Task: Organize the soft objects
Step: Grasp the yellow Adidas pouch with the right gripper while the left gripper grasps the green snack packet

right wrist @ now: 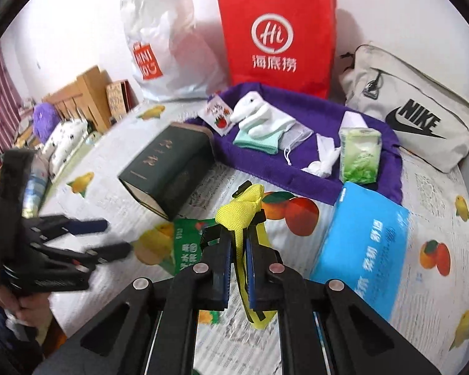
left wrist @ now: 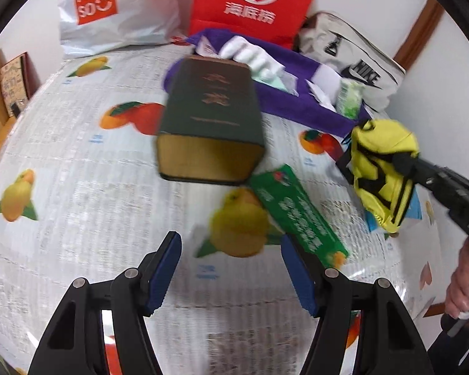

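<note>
Two risks show in the left wrist view: the left gripper (left wrist: 231,268) hangs spread and empty over the cloth (left wrist: 78,162), close to the green box (left wrist: 297,215) and book (left wrist: 209,118), so a careless sweep could knock either. In the right wrist view, the right gripper (right wrist: 238,243) is clamped on the yellow pouch (right wrist: 242,215) above the table, short of the purple bin (right wrist: 315,115). Its strap dangles below the jaws and may snag the green box or tissue pack (right wrist: 362,250) in transit.

Green book (right wrist: 168,168) beside red paper bag (right wrist: 278,37)
</note>
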